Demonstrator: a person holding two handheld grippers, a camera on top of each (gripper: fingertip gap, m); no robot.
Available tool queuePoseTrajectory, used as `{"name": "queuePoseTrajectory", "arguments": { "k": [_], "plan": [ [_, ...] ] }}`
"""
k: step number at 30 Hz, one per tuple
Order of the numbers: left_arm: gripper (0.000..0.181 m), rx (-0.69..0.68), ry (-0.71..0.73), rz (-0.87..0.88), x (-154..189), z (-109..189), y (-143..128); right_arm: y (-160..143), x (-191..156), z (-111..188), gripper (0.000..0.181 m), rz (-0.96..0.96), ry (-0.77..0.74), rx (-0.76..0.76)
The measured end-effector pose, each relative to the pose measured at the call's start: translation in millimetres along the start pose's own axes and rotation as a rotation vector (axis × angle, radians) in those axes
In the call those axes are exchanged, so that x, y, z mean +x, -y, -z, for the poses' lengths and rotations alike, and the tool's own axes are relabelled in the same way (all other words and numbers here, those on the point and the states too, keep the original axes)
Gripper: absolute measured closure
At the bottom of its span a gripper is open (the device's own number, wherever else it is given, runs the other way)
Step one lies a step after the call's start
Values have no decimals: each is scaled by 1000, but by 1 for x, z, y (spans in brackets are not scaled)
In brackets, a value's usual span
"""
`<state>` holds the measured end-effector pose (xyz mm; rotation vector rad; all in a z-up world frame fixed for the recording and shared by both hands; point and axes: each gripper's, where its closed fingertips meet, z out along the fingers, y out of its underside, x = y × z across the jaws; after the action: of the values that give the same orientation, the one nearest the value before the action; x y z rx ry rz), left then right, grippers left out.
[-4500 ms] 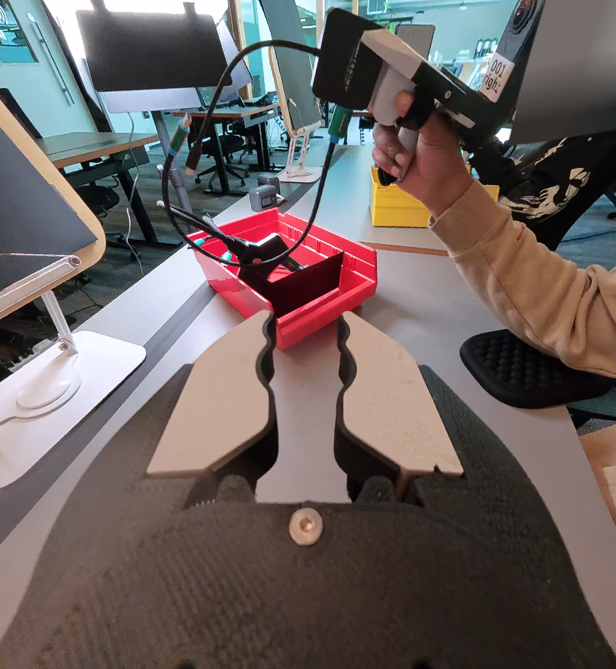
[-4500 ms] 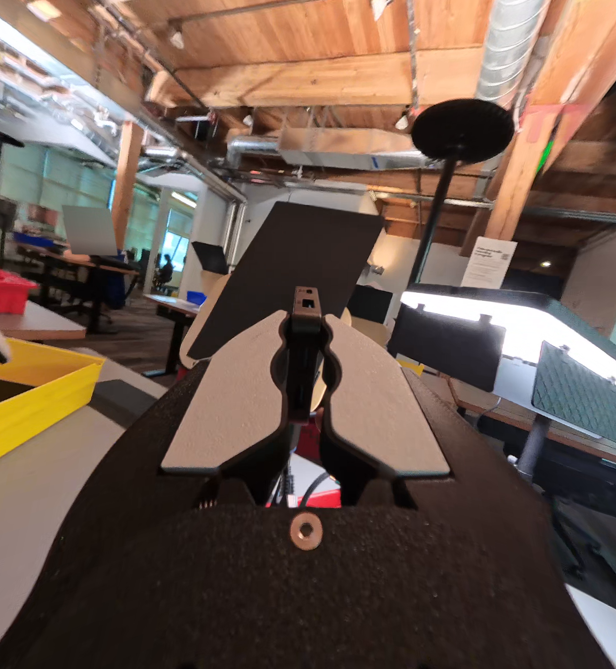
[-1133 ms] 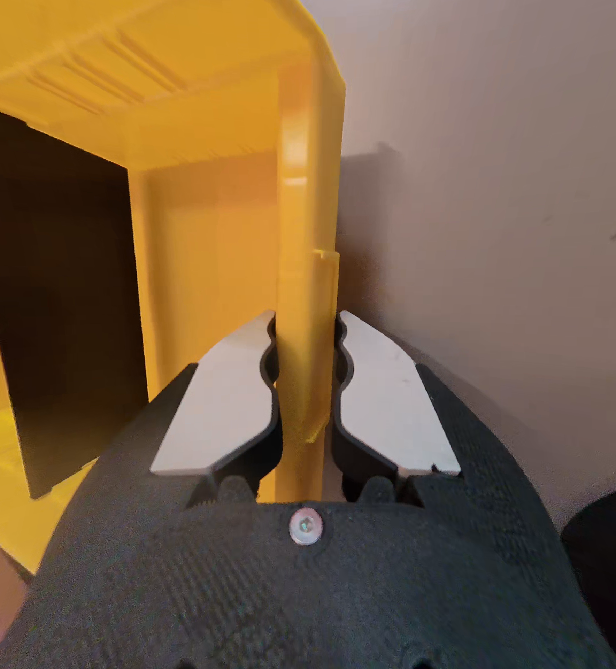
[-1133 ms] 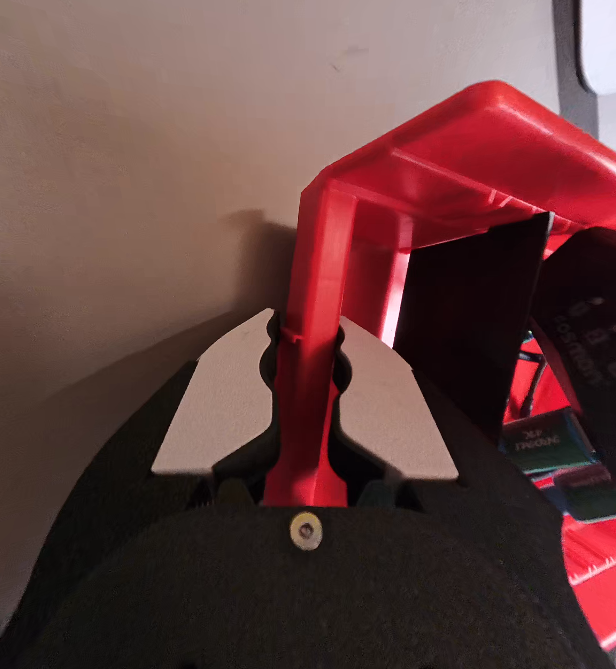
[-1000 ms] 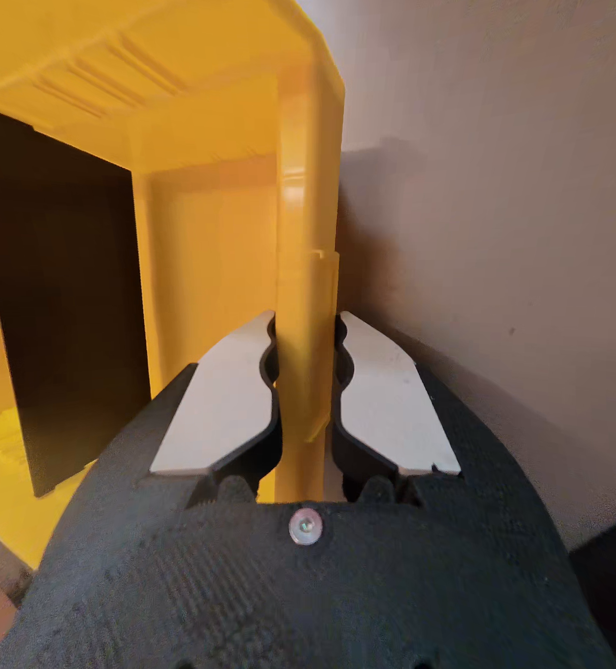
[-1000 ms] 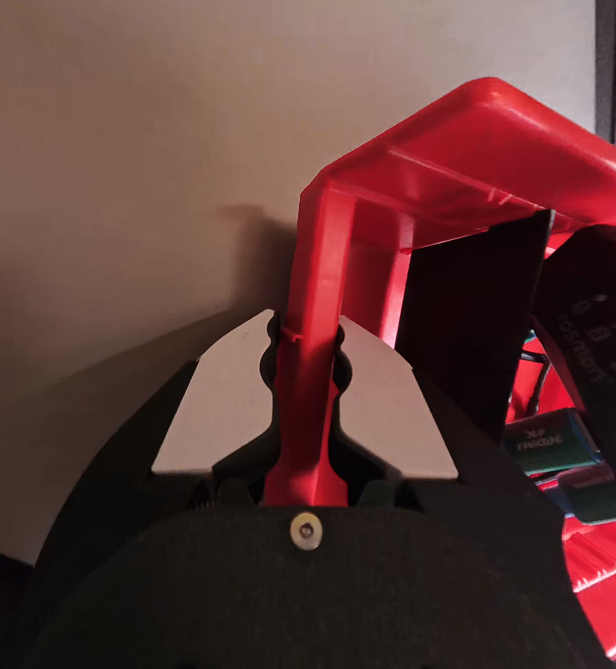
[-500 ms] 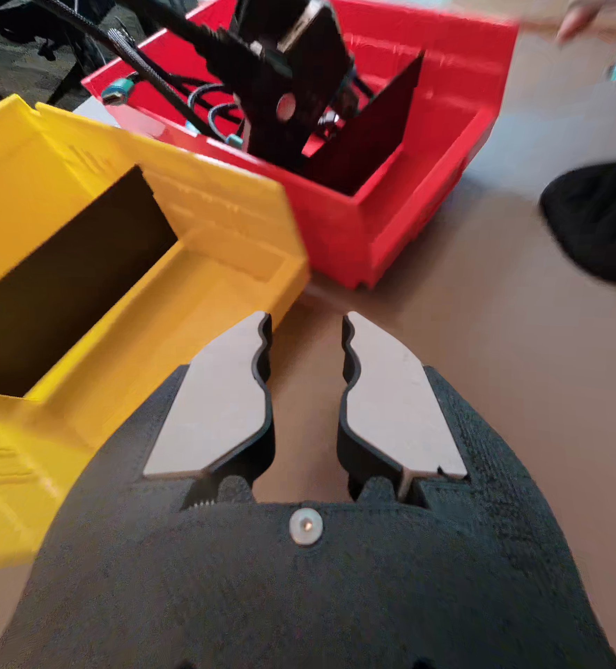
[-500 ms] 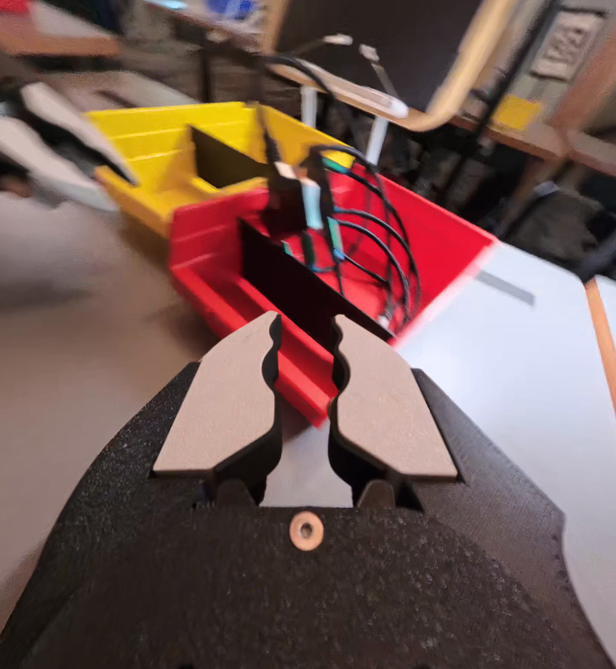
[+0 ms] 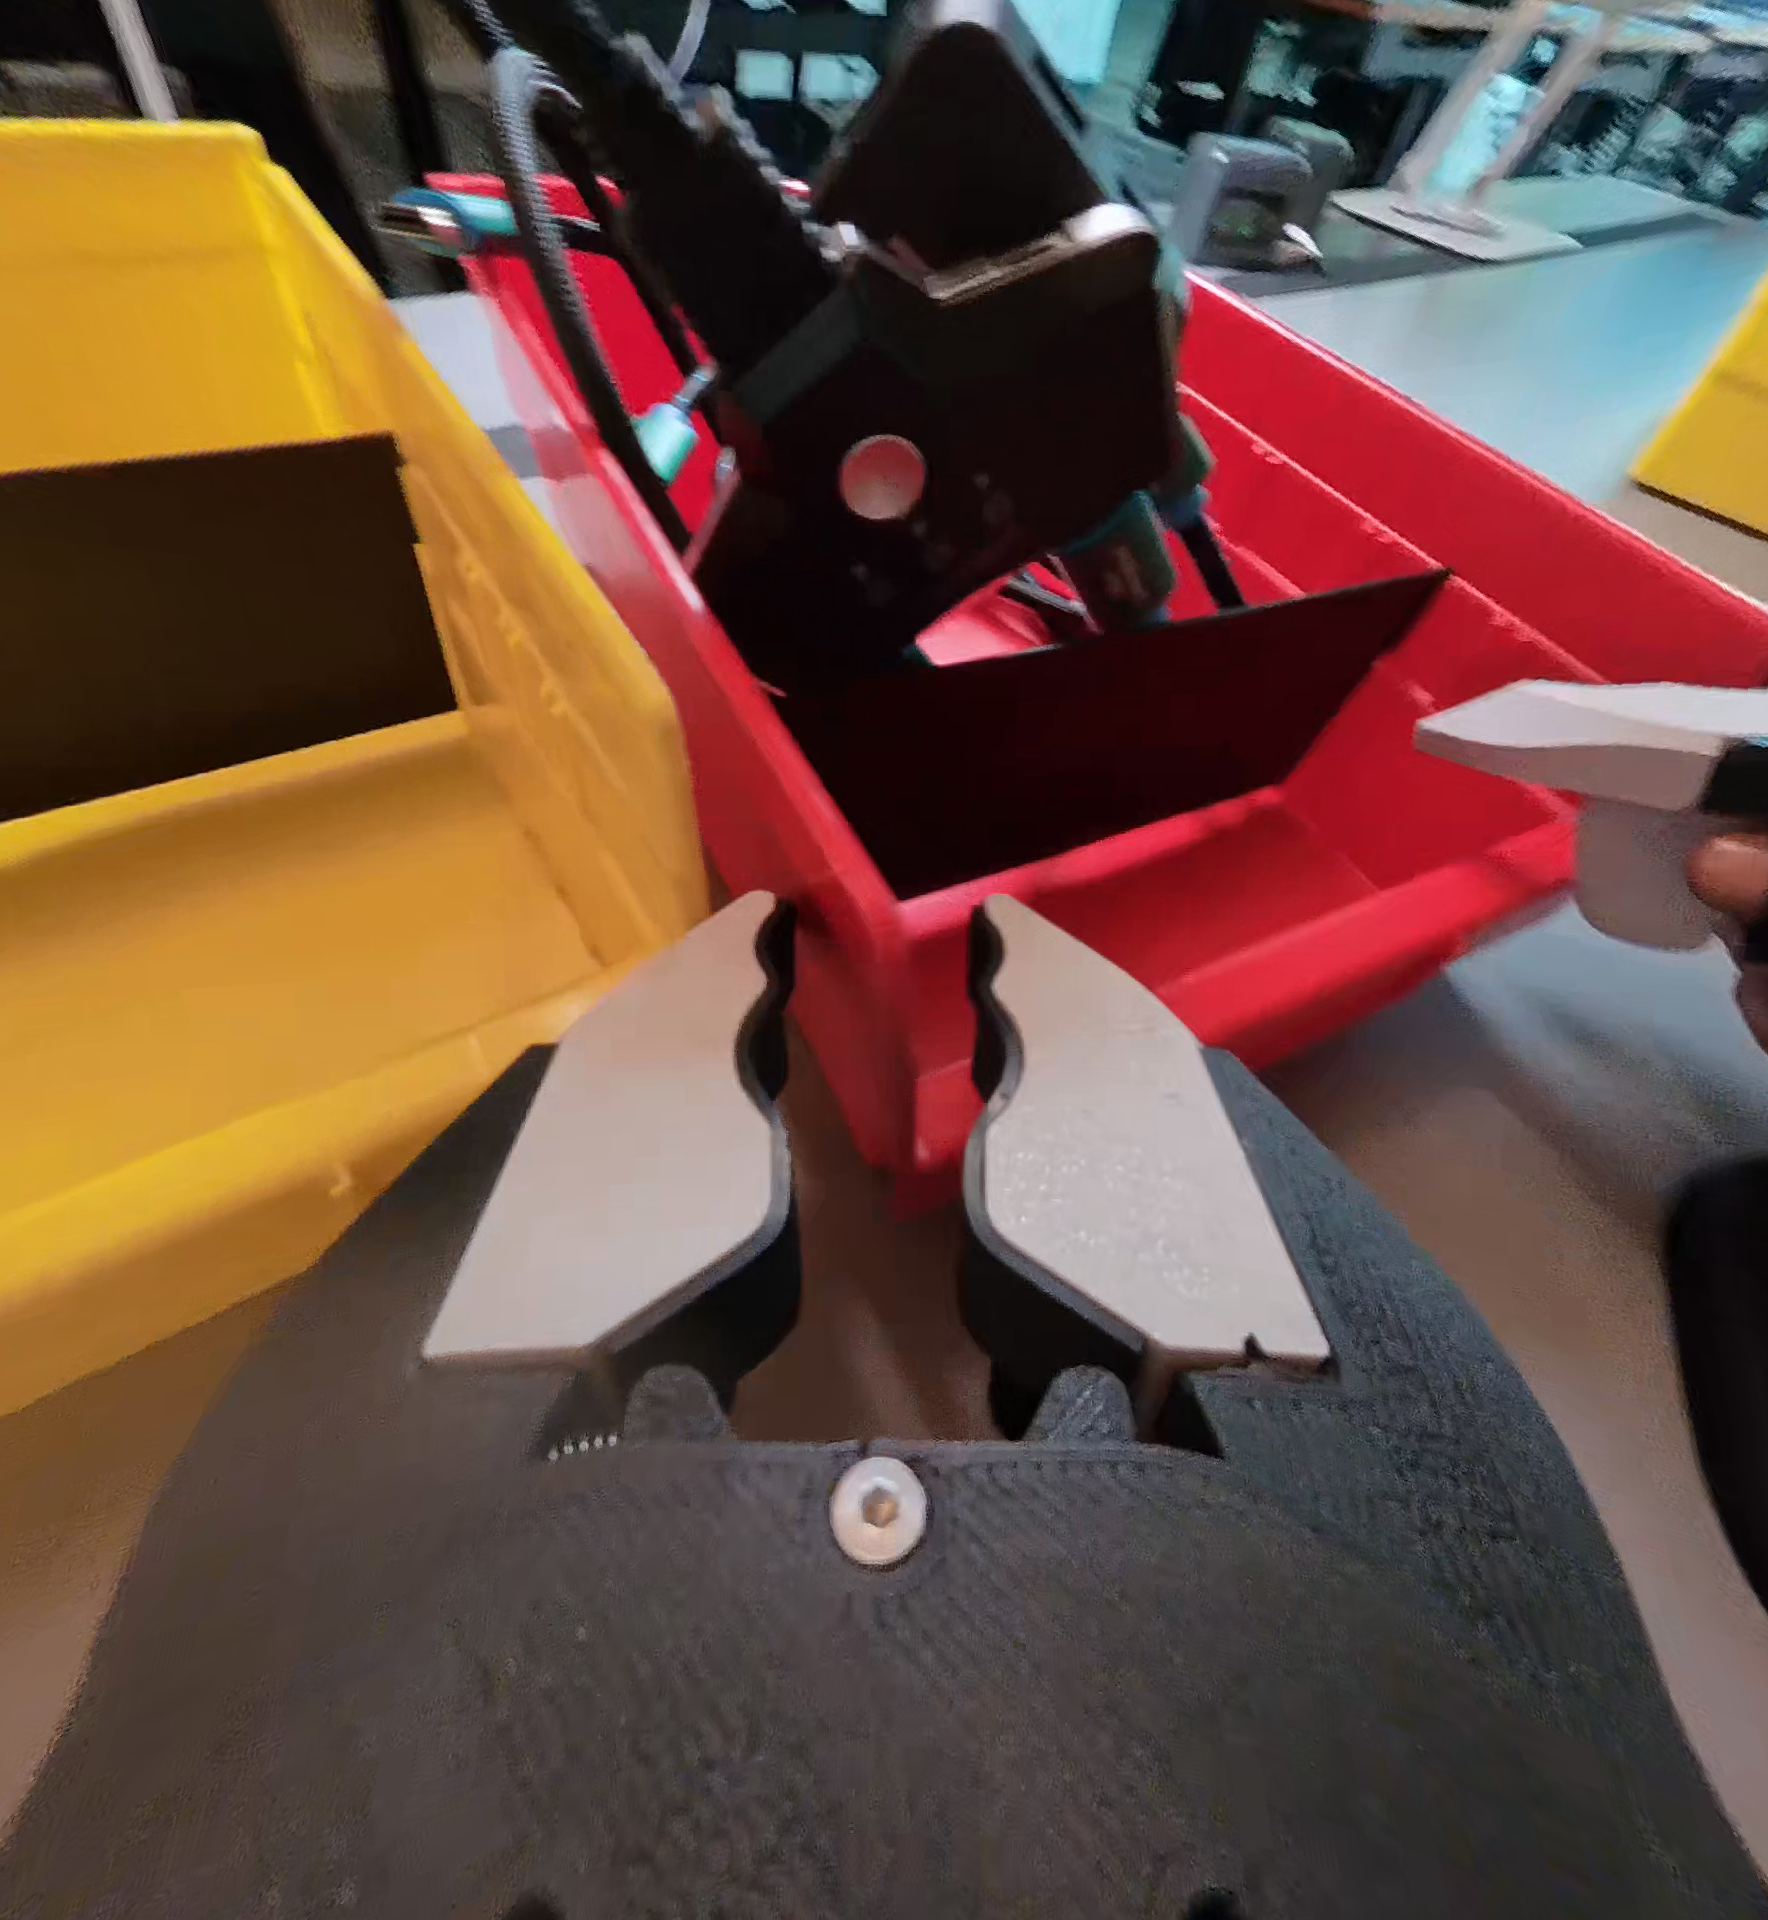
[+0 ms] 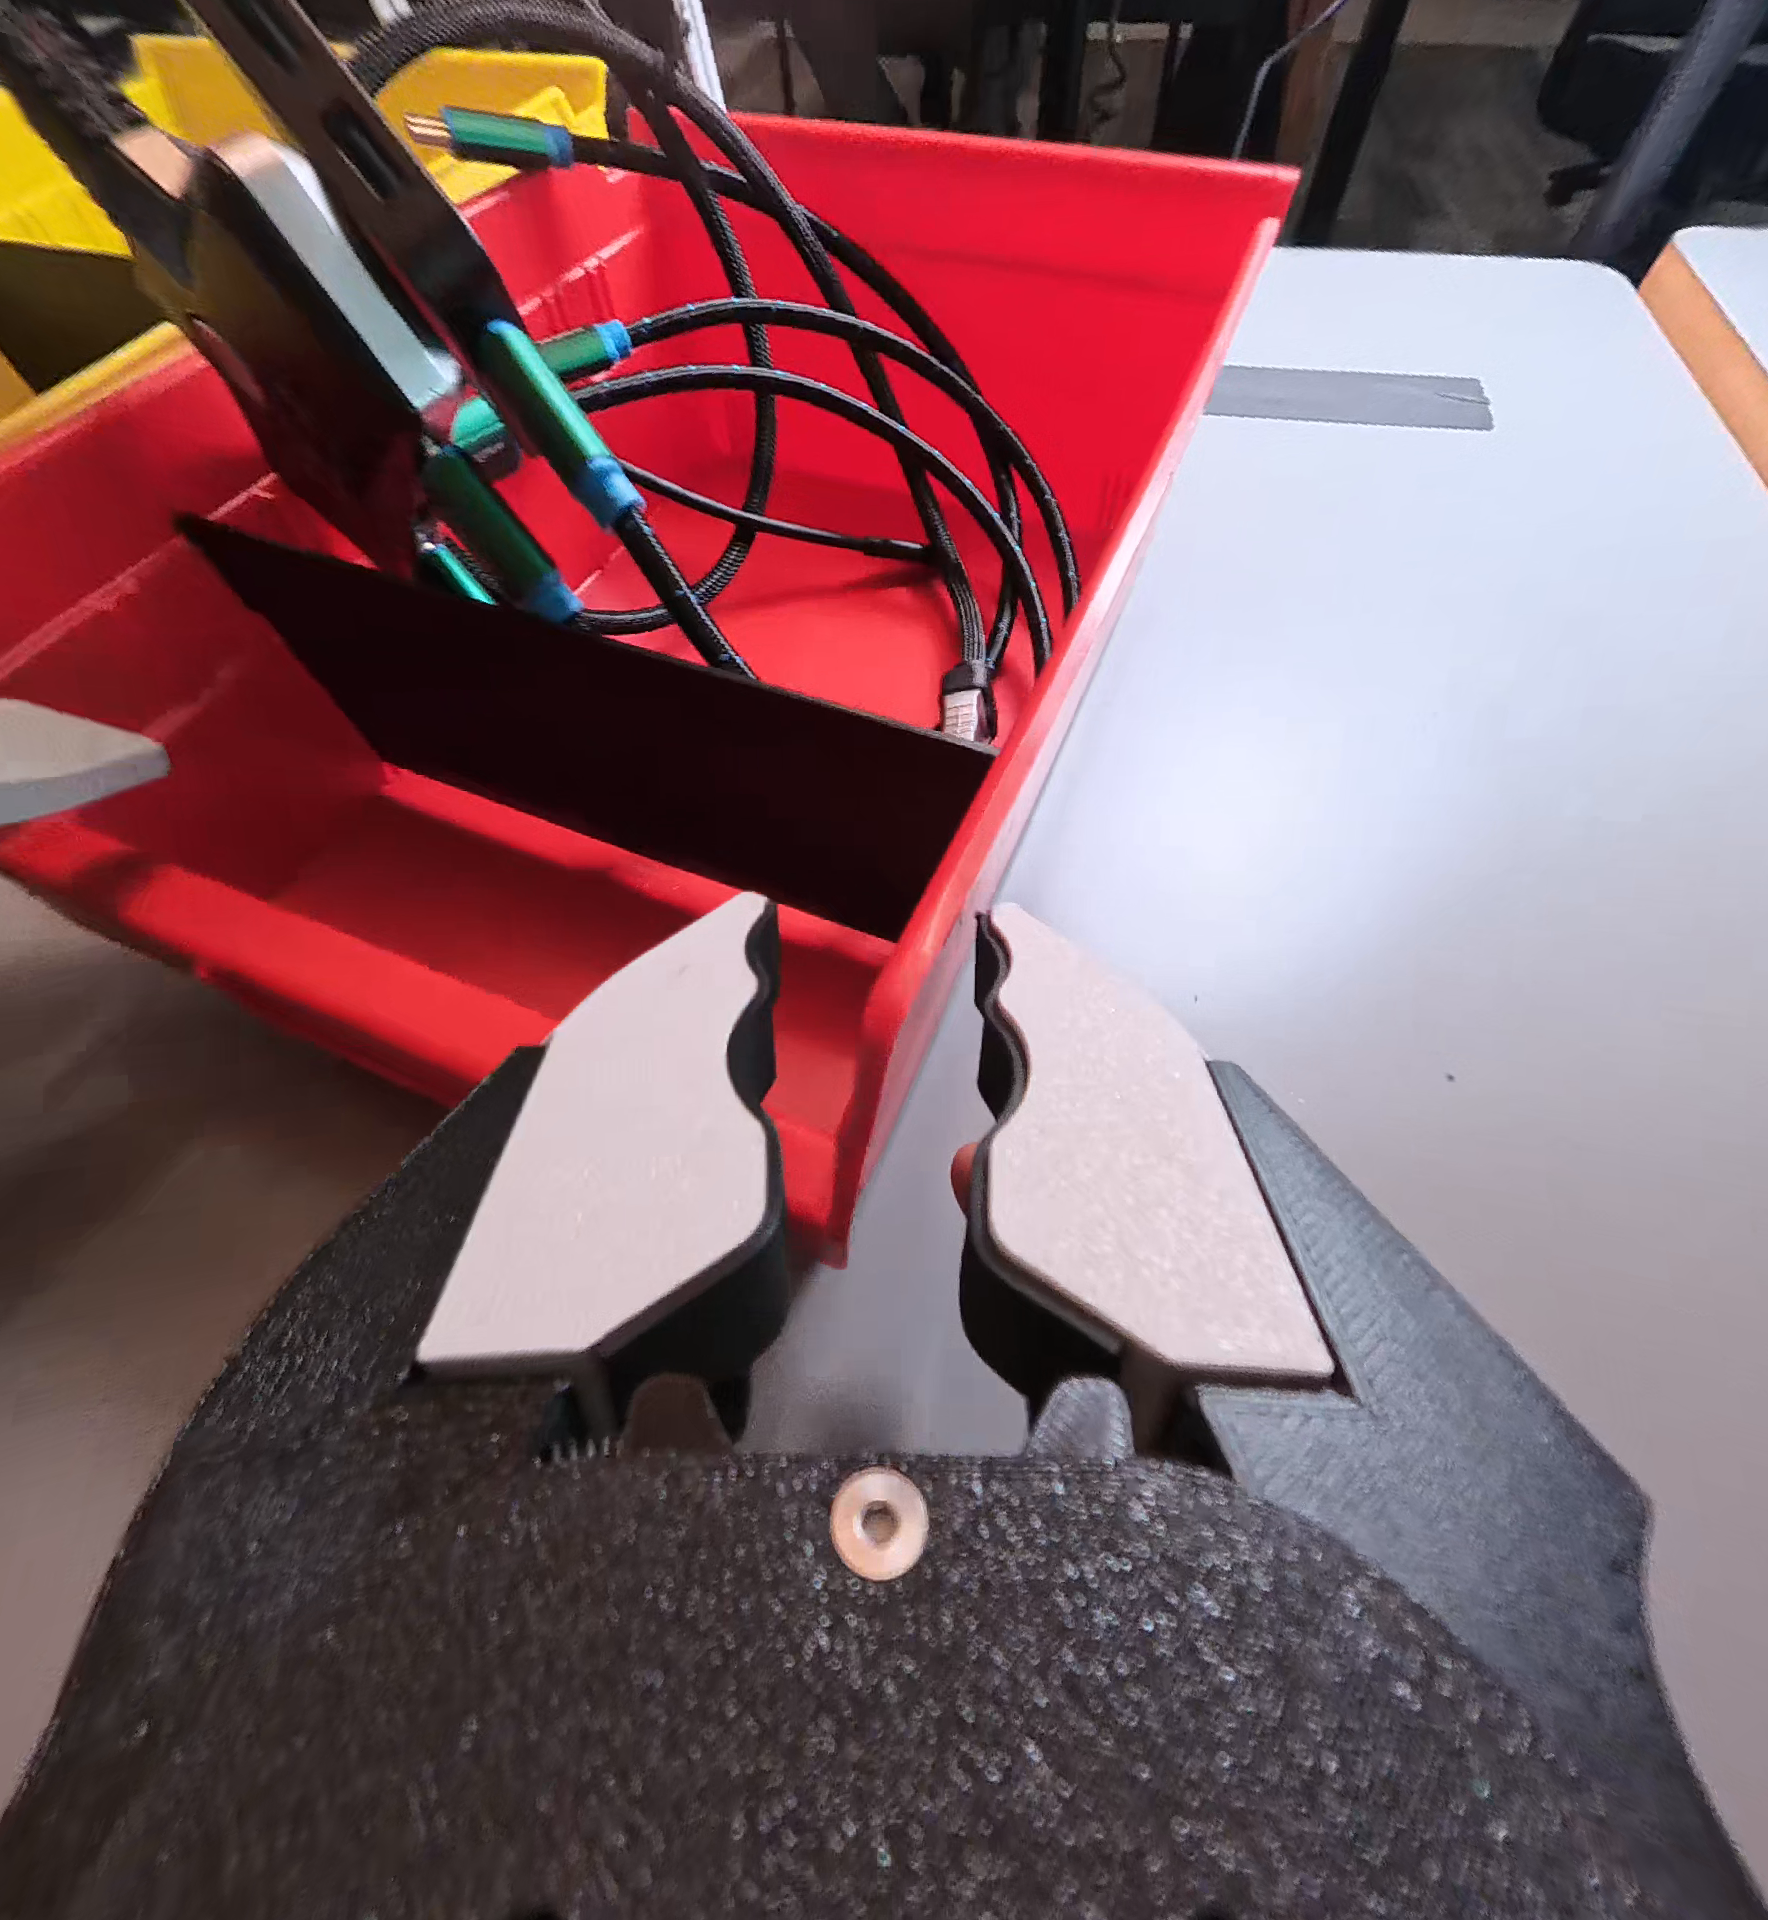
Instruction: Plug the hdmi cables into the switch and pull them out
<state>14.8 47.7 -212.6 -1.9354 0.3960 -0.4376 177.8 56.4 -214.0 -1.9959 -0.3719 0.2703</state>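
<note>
Both the left gripper and right gripper gape wide, empty. The boxy black HDMI switch, upper left in the red plastic bin, looks light and rigid; its braided black cables look limp, best pinched by their stiff green plugs.

- You have no writing to read in either view right now.
- The black switch leaning in the red bin shows you a round silver button and a few small pale marks beside it, too blurred to make out as letters or numbers.
- The green plug shell under the switch carries a dark smudge that may be print; you cannot tell.
</note>
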Motion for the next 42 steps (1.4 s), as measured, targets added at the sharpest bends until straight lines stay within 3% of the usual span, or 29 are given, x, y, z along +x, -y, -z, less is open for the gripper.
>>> {"name": "queuePoseTrajectory", "arguments": {
  "k": [1,3,5,10,14,20,25,31,42],
  "plan": [
    [159,26,37,-2,-5,-2,1,0,0,-3,144,-16,1,5],
    [161,44,61,-30,-7,-4,1,3,4,-4,150,-35,-25,30],
    [164,34,102,-98,-9,-3,2,8,12,2,170,-2,-82,63],
    [166,41,86,-101,-1,4,5,9,10,19,171,9,-111,94],
    [168,94,66,-119,14,22,20,30,10,52,173,10,-145,192],
    [170,226,58,-140,26,68,66,84,-10,106,174,64,-136,344],
    [171,335,131,-163,4,124,105,132,-56,132,173,106,-60,479],
    [172,328,305,-159,-61,196,111,161,-138,108,171,93,133,522],
    [174,291,629,-40,-180,308,64,163,-300,35,170,106,442,455]
  ]
}}
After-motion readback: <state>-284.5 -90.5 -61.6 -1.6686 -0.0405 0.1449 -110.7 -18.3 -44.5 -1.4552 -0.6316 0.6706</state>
